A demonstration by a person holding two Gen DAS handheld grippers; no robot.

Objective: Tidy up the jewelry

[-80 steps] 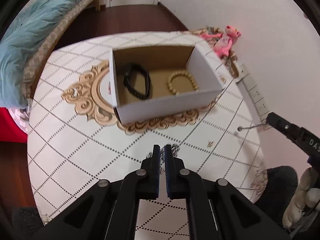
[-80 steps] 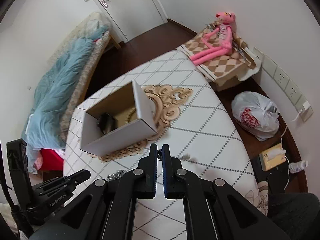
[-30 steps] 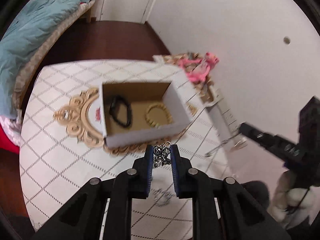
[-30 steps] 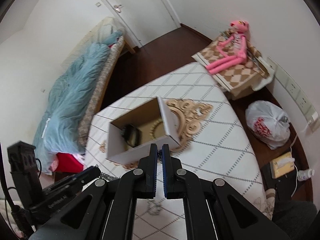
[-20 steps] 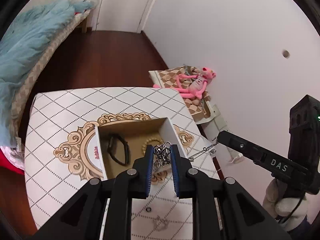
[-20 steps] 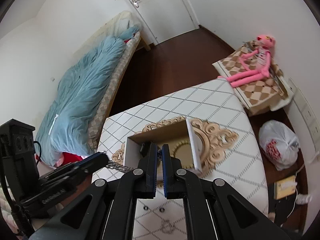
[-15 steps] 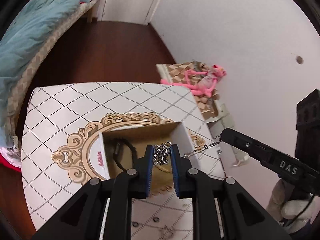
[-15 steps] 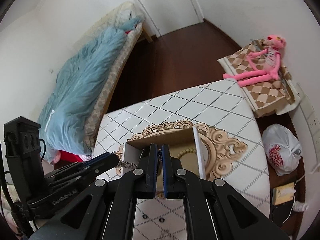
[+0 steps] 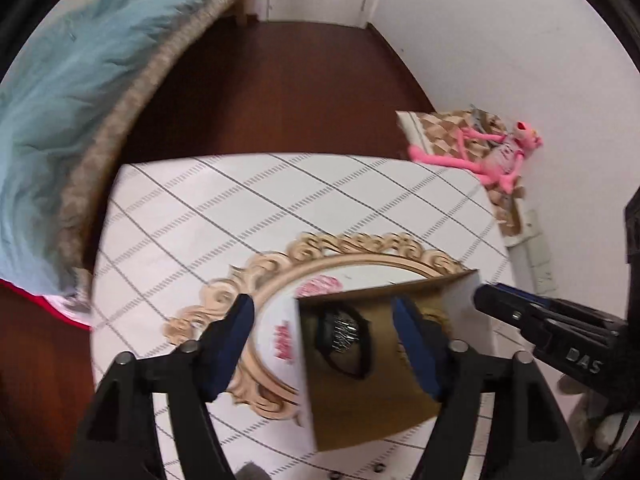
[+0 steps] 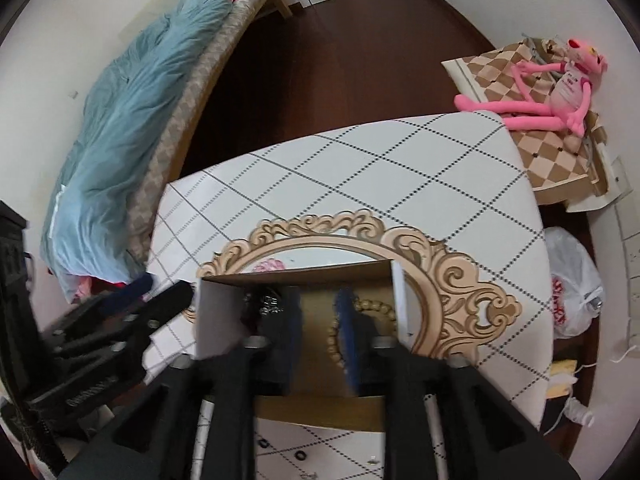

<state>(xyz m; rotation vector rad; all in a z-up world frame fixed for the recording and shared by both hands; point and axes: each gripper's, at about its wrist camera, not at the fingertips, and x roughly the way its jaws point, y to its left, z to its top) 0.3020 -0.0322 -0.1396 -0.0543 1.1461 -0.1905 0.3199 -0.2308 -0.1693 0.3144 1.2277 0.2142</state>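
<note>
A silver chain (image 9: pixel 345 331) lies bunched on a black bracelet (image 9: pixel 344 354) inside the cardboard box (image 9: pixel 372 412), beside a beaded bracelet (image 10: pixel 340 340).

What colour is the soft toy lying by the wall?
Pink. The long-limbed plush toy lies on a brown-and-cream checkered cushion, clearest in the right wrist view.

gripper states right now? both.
Left gripper: open, empty, above the cardboard box; silver chain lies inside.
Right gripper: open, empty, over the same box.

Home bedroom: bed (image 10: pixel 192 92) with blue duvet (image 10: pixel 132 108), pink plush toy (image 10: pixel 556 88), dark wood floor (image 9: pixel 272 88).
</note>
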